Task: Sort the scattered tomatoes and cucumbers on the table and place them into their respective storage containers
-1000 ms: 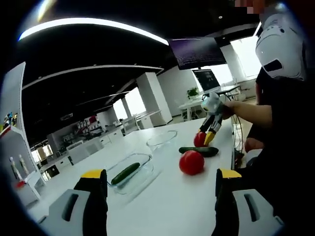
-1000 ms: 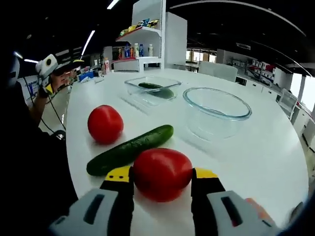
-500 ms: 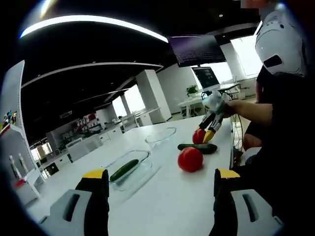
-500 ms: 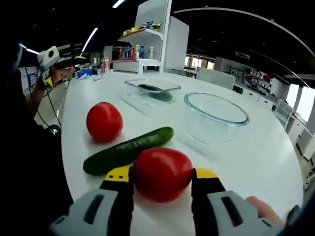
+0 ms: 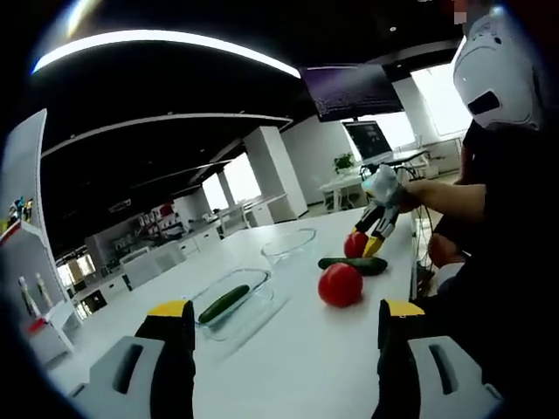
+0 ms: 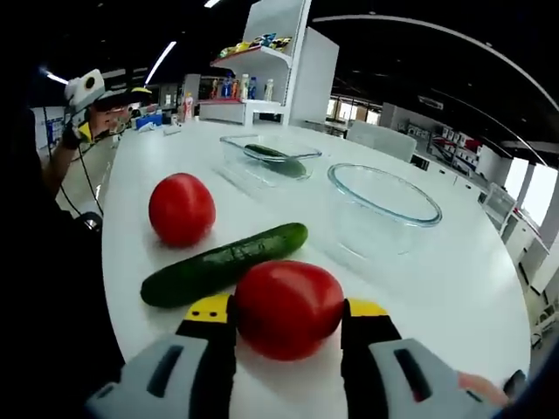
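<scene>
Tomato underside hidden, perhaps lifted

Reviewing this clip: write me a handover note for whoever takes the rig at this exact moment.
Right gripper: shut on a tomato, fingers either side, low over the table.
Left gripper: open, holding nothing, held back from the work.
On the table: a second tomato and a loose cucumber lying beside it.
Done: one cucumber lies in the rectangular glass container.
Left: the round glass bowl has nothing in it; the held tomato probably goes there, then the other tomato, and the loose cucumber into the rectangular container.
</scene>
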Demonstrator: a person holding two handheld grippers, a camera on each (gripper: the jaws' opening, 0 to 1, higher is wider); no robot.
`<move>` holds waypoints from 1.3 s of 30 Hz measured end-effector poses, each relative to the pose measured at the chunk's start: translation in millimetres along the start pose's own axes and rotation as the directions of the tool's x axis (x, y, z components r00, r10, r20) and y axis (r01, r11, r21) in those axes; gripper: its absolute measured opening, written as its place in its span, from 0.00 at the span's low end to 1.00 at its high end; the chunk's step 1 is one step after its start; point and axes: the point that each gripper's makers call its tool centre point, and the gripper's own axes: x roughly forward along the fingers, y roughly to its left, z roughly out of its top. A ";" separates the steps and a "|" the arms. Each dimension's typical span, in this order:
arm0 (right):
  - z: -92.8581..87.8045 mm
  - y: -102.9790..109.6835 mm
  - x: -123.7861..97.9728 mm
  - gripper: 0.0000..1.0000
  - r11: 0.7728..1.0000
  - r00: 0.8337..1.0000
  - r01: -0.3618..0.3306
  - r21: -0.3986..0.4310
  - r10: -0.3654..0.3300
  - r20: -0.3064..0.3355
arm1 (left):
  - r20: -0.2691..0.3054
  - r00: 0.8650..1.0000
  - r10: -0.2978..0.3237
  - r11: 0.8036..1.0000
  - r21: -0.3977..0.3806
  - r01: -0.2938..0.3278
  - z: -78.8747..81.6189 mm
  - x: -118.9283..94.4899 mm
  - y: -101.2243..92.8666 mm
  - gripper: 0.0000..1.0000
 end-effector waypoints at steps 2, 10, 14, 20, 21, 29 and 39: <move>0.0 -0.2 0.1 0.46 1.000 1.000 0.002 -0.005 -0.002 0.004 | 0.002 1.000 0.000 1.000 0.006 0.000 0.3 0.1 0.1 0.84; 2.1 0.0 -0.1 0.44 0.999 0.999 0.048 -0.021 -0.048 -0.008 | 0.009 1.000 -0.004 1.000 0.003 0.004 2.9 -0.2 -0.1 0.83; 3.1 -0.8 0.4 0.43 0.998 0.998 0.061 -0.009 -0.061 -0.027 | -0.012 1.000 0.002 1.000 -0.002 -0.002 -2.1 -3.0 2.5 0.85; 6.1 -5.5 -6.2 0.43 0.995 0.994 0.092 -0.027 -0.094 -0.053 | -0.058 0.998 -0.002 1.000 -0.023 0.001 -15.2 -4.0 2.6 0.89; 7.4 -7.5 -8.1 0.43 0.995 0.994 0.099 -0.018 -0.100 -0.051 | -0.062 0.998 -0.015 0.999 -0.031 0.013 -16.6 -3.9 0.0 0.91; 31.7 -15.0 -32.9 0.42 0.989 0.990 0.140 0.048 -0.141 0.011 | -0.089 0.996 -0.023 0.999 -0.041 0.019 -23.7 -1.5 -2.9 0.95; 94.5 -24.9 -100.5 0.42 0.977 0.961 0.199 0.072 -0.209 0.179 | -0.083 0.996 -0.036 0.998 -0.055 0.032 -21.1 -1.1 -6.5 0.95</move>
